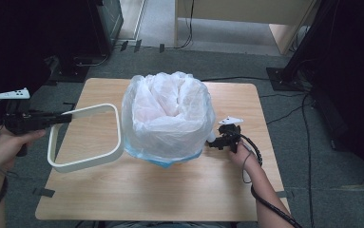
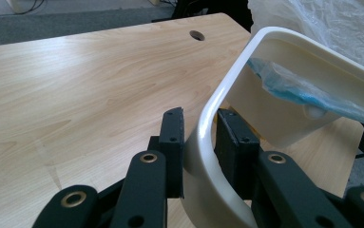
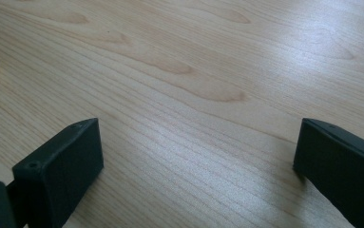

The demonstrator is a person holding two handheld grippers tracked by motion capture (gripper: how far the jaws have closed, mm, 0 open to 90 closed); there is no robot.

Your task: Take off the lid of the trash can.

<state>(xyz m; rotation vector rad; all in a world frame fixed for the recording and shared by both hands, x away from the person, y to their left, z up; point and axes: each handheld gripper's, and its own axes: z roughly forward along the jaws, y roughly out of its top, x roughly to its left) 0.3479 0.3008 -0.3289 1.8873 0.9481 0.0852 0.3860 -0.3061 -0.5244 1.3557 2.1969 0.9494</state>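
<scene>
One ring (image 1: 85,137) gripped by left gripper (image 1: 65,117); right gripper (image 1: 214,141) empty, jaws wide beside bin (image 1: 167,118).
Next, probably: lift ring over bag rim; seat it level.

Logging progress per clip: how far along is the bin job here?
Done: the bag already lines the bin. In hand: the left gripper grips the rim ring, held beside the bin. Left: seating the ring over the bag. The right gripper is open above the table.

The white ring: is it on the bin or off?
Off. The white ring sits beside the bagged bin, pinched by the left tool.
</scene>
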